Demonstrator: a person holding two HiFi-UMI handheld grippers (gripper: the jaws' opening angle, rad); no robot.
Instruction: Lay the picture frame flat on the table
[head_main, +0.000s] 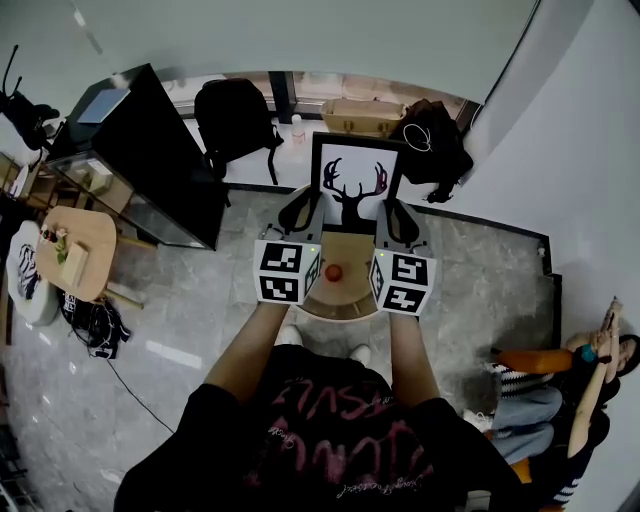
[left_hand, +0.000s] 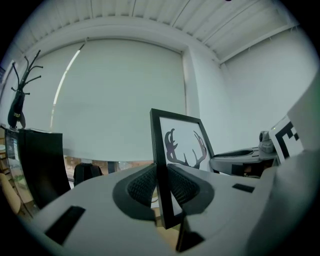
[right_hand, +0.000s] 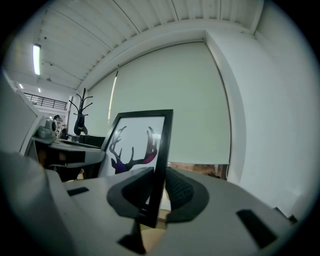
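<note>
Item one: the wearer's black T-shirt (head_main: 330, 440) with red print fills the lower head view, both bare forearms reaching forward from it. A black cabinet (head_main: 150, 150) stands well apart to the left, with a black backpack (head_main: 235, 115) on the floor beyond it.

Directly ahead of the person is a small round wooden table (head_main: 350, 297). The picture frame (head_main: 355, 185) stands upright over the far side of that table, its face toward the person: a black border around a white sheet bearing a dark stag-head silhouette. Whether its lower edge rests on the tabletop cannot be determined.

The left gripper (head_main: 305, 205) is clamped on the frame's left edge. In the left gripper view the ribbed pads (left_hand: 140, 185) press both faces of the black border (left_hand: 161, 165). The right gripper (head_main: 397, 220) is clamped likewise on the right edge. In the right gripper view its jaws are closed onto the frame (right_hand: 137, 145).

A small red round object (head_main: 333, 271) lies on the table between the two marker cubes, just below the frame.
</note>
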